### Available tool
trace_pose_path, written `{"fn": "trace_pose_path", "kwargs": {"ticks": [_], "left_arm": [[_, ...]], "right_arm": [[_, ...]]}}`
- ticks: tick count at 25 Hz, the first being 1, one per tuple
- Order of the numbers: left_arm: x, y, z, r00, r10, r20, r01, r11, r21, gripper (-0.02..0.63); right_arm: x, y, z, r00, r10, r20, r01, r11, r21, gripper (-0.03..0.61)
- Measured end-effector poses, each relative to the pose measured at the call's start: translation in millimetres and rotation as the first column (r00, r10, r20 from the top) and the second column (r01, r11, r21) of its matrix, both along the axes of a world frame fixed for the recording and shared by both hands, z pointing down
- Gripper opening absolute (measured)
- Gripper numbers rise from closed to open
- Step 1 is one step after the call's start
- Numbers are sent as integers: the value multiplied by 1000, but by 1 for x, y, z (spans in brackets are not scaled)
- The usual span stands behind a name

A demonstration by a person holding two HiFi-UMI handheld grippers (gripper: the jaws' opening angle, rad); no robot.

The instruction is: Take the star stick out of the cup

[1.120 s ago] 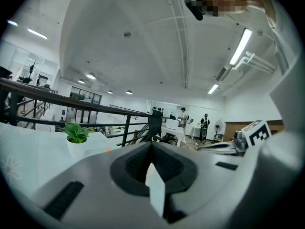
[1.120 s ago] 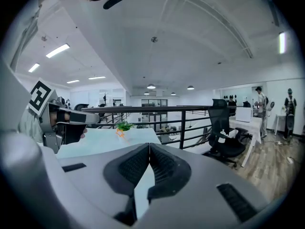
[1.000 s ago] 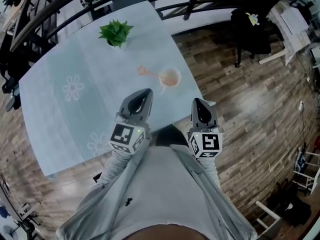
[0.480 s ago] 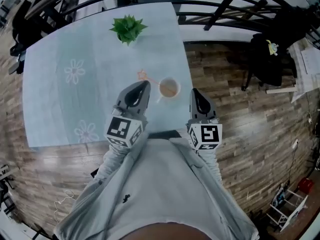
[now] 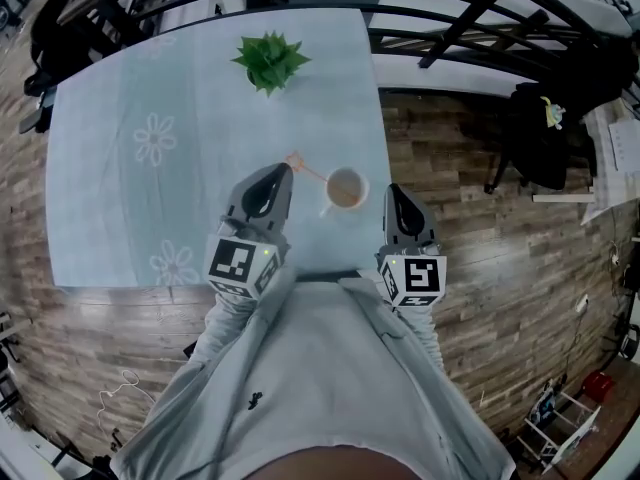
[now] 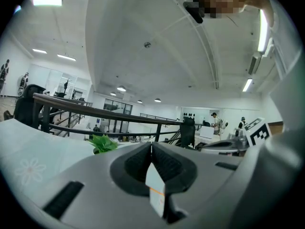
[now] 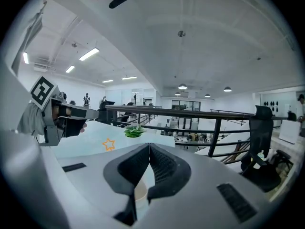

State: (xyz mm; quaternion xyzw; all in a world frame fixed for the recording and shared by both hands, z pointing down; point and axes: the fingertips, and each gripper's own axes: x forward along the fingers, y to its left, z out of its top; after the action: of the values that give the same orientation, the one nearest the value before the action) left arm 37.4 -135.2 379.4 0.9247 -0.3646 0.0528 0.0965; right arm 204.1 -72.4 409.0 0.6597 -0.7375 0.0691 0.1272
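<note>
A pale cup stands near the table's right front corner. The orange star stick leans out of it to the left, star end outward. In the head view my left gripper is just left of the cup, its tip close below the star. My right gripper is just right of the cup, past the table's edge. Both are shut with nothing held. In the right gripper view, the star shows beyond the shut jaws and the cup's rim beneath them. The left gripper view shows neither cup nor stick.
A small green potted plant stands at the far side of the light blue table, which has white flower prints. A black railing runs behind the table. Wooden floor lies to the right, where a dark chair stands.
Both grippers have moved forward and now stand on either side of the cup, the left one close to the star. The head view has swung round, so the table looks squarer.
</note>
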Motion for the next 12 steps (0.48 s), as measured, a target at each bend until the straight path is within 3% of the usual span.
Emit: {"fn": "trace_pose_path", "kwargs": {"ticks": [6, 12], "left_arm": [[-6, -10, 3, 1000, -20, -6, 20, 1000, -1, 23], [-9, -12, 8, 999, -45, -4, 45, 999, -13, 23]], "right_arm": [[-1, -9, 4, 1000, -13, -10, 13, 1000, -5, 15], [-11, -20, 9, 996, -86, 14, 86, 996, -15, 17]]}}
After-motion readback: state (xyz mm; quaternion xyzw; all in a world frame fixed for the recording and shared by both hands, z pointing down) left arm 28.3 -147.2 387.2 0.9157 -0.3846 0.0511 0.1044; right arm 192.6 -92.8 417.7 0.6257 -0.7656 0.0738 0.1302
